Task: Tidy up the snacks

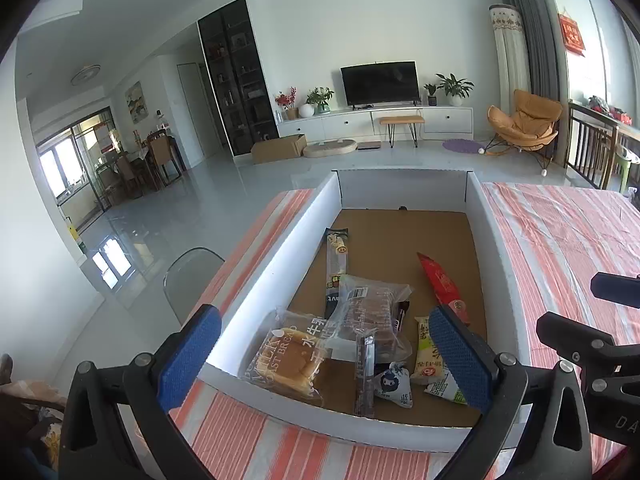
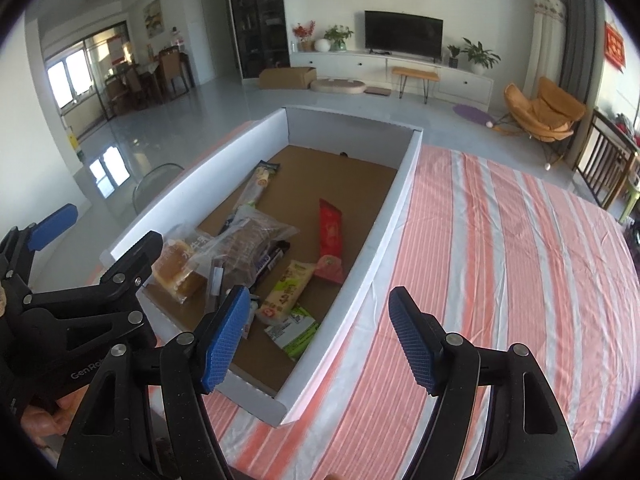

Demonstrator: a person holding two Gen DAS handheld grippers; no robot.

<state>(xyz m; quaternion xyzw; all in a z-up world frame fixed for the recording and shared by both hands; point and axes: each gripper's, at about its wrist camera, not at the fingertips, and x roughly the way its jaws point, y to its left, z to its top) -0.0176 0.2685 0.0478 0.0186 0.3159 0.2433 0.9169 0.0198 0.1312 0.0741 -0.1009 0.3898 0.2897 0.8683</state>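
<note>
A white box with a brown cardboard floor holds several snacks: a milk toast bread pack, a clear bag of brown cake, a long red packet, a yellow packet and a long roll pack. My left gripper is open and empty above the box's near end. My right gripper is open and empty over the box's right wall. The same snacks show in the right wrist view, such as the red packet and the bread.
The box stands on a table with an orange and white striped cloth. A clear chair stands left of the table. Behind is a living room with a TV and an orange lounge chair.
</note>
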